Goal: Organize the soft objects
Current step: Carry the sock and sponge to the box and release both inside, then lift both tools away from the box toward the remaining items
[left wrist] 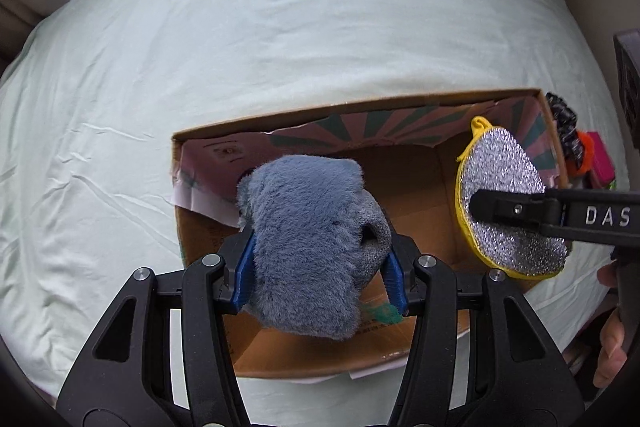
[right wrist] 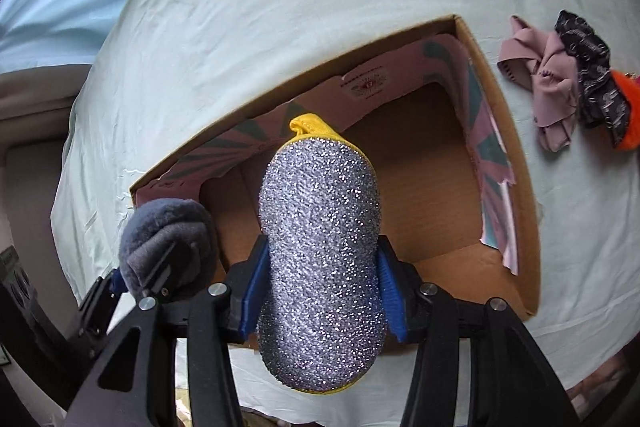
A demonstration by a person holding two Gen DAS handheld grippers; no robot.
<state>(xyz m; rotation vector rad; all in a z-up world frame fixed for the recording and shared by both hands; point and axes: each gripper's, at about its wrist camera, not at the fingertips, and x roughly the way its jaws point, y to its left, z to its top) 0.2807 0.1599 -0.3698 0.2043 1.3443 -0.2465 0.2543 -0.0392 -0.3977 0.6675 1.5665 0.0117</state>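
Observation:
A fuzzy grey-blue plush piece (left wrist: 308,247) is squeezed between the blue pads of my left gripper (left wrist: 320,267), which is shut on it over the left half of an open cardboard box (left wrist: 360,105). A round silver glitter scrubber with yellow trim and a loop (right wrist: 320,251) sits in my right gripper (right wrist: 320,287), shut on it above the box floor (right wrist: 420,195). The left wrist view shows the scrubber (left wrist: 504,179) over the box's right end. The right wrist view shows the plush (right wrist: 164,239) at lower left.
The box has pink and teal printed flaps and rests on a pale green bedsheet (left wrist: 280,27). Right of the box lie a pink cloth (right wrist: 548,75), a dark patterned scrunchie (right wrist: 592,75) and an orange fuzzy item (right wrist: 626,107). A person's hand (left wrist: 610,347) shows at the right edge.

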